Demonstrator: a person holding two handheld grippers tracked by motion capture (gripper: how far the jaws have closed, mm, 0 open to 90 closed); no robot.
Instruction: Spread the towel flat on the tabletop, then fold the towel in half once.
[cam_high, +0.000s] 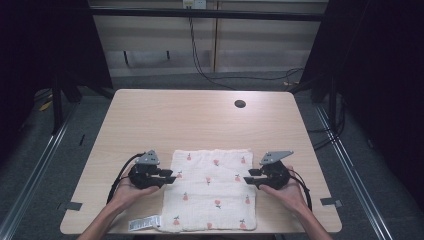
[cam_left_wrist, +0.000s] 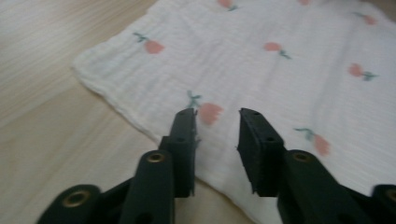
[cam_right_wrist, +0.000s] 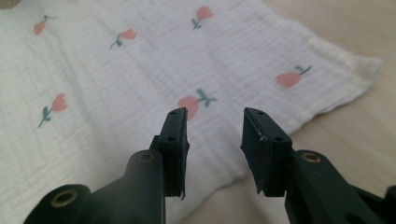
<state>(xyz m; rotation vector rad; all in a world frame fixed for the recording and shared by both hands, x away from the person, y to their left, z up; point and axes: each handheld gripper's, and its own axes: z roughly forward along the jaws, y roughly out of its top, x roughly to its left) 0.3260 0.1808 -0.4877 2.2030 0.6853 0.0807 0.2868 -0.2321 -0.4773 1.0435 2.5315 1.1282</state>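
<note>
At the lower centre of the high view, a white cloth (cam_high: 210, 189) printed with small pink flowers is spread flat on the tabletop (cam_high: 200, 120), its near edge at the tabletop's front. It is judged light, soft and limp, best pinched at its 2 side edges. The left gripper (cam_high: 171, 176) and right gripper (cam_high: 249, 176) are held beside those edges, fingers (cam_left_wrist: 184, 140) parted, nothing gripped.

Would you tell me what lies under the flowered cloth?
The flowered cloth lies flat on the wooden table, with a printed tag at its near left corner. Anything beneath it is covered.
</note>
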